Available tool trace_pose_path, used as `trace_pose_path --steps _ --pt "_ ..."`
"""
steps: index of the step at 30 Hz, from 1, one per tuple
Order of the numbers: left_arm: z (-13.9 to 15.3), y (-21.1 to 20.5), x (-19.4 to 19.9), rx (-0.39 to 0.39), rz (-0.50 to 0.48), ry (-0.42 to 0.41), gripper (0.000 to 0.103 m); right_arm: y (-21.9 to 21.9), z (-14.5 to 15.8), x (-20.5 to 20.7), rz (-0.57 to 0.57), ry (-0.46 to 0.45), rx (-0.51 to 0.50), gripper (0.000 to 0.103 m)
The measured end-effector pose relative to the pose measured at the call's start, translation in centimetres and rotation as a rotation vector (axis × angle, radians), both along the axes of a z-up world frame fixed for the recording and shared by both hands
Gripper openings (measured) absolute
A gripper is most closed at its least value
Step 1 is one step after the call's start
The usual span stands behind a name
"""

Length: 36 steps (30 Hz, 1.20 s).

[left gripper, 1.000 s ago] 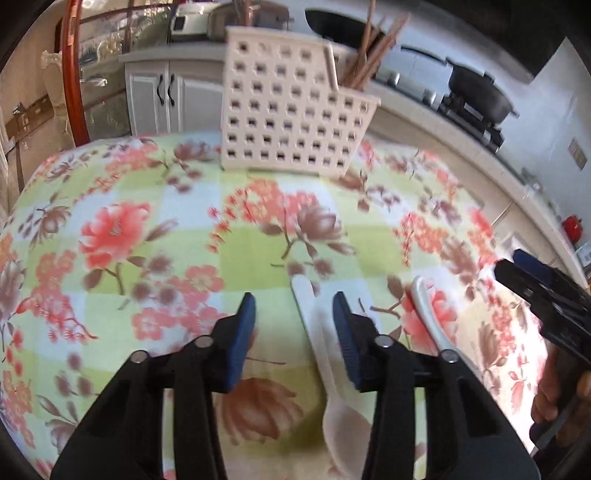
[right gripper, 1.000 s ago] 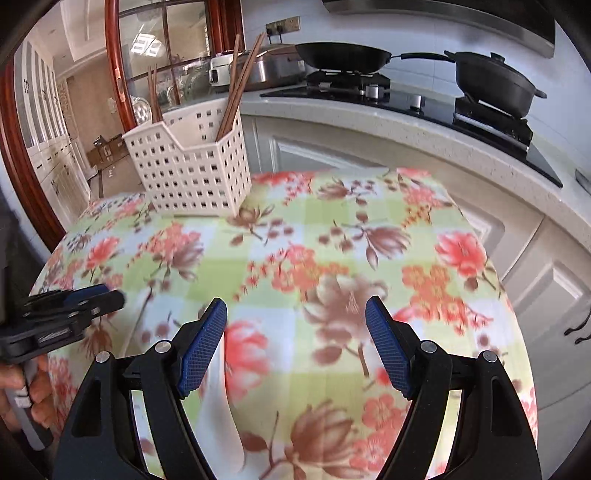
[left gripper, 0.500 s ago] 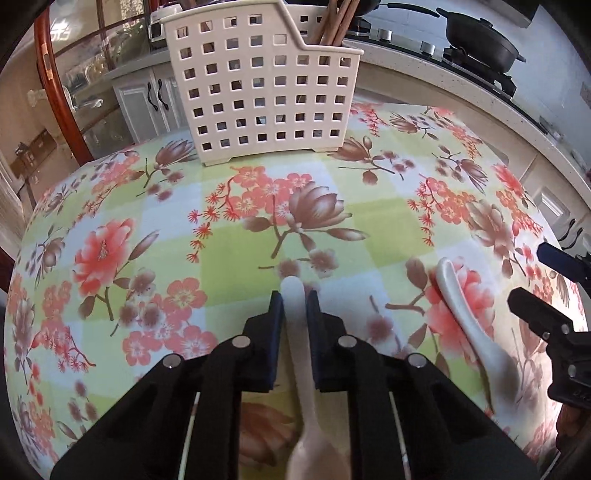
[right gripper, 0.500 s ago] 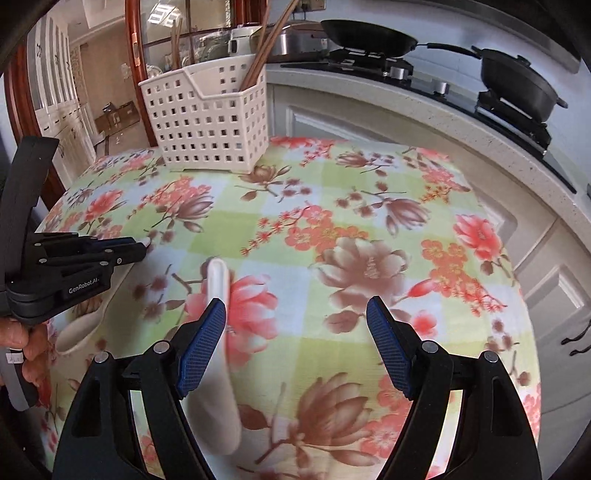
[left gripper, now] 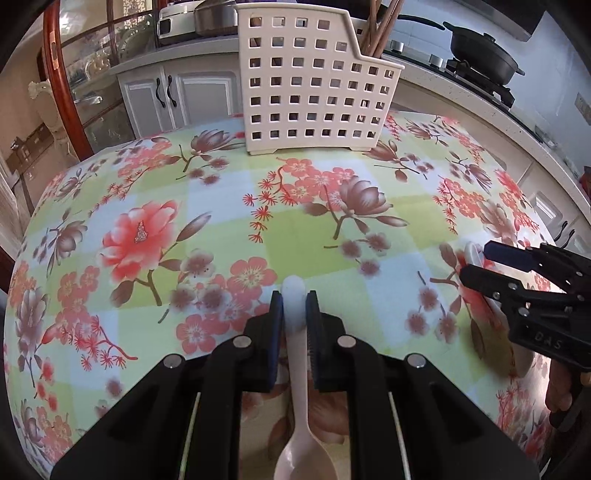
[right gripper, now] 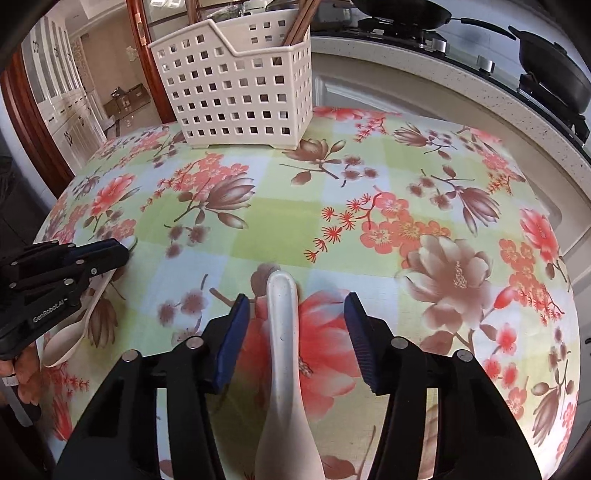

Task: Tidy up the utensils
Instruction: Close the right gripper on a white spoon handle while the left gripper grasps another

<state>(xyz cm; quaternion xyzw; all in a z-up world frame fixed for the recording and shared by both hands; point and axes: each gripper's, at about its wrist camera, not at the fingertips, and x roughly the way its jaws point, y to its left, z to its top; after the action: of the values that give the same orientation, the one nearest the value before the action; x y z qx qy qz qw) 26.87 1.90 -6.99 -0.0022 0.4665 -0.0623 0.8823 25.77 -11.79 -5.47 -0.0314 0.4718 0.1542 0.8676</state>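
My left gripper [left gripper: 294, 306] is shut on the handle of a pale pink plastic spoon [left gripper: 300, 406], bowl end toward the camera. The spoon also shows under the left gripper in the right wrist view [right gripper: 70, 339]. My right gripper [right gripper: 293, 328] is open, its jaws on either side of a white ceramic spoon [right gripper: 282, 350] that lies on the floral tablecloth [right gripper: 332, 221]. The right gripper also shows in the left wrist view [left gripper: 480, 264], around that spoon's handle tip [left gripper: 471, 254]. A cream perforated utensil basket [left gripper: 314, 85] with wooden chopsticks [left gripper: 380, 26] stands at the table's far side.
A kitchen counter with a stove and black pans [left gripper: 480, 48] runs behind the table. White cabinets [left gripper: 173, 96] and a wooden-framed glass door [left gripper: 59, 74] stand to the left. The table edge drops off at right [right gripper: 554, 229].
My left gripper closed on the pink spoon's handle and moved toward the basket. My right gripper shifted left so that its open jaws now straddle the white spoon.
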Motion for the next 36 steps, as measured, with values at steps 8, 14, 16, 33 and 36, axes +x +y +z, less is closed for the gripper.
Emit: trace_pose_path --steps 8,14,16,33,36 --pt "-0.1 -0.3 0.0 0.012 -0.001 -0.003 0.015 0.2 -0.1 0.1 0.005 -0.01 -0.03 0.042" --pt "-0.1 -0.6 0.0 0.032 0.001 -0.003 0.015 0.7 -0.1 0.0 0.026 -0.018 -0.028 0.026" --pt "-0.1 -0.6 0.0 0.034 0.003 -0.002 0.013 0.8 0.0 -0.2 0.031 -0.02 -0.026 0.022" --pt "0.8 -0.3 -0.8 -0.034 -0.008 -0.033 0.013 -1.5 0.8 -0.6 -0.068 -0.025 0.022 0.018" --pt "1.6 -0.1 -1.1 -0.048 -0.01 -0.066 0.013 -2.1 1.7 -0.7 -0.086 -0.051 0.016 0.018"
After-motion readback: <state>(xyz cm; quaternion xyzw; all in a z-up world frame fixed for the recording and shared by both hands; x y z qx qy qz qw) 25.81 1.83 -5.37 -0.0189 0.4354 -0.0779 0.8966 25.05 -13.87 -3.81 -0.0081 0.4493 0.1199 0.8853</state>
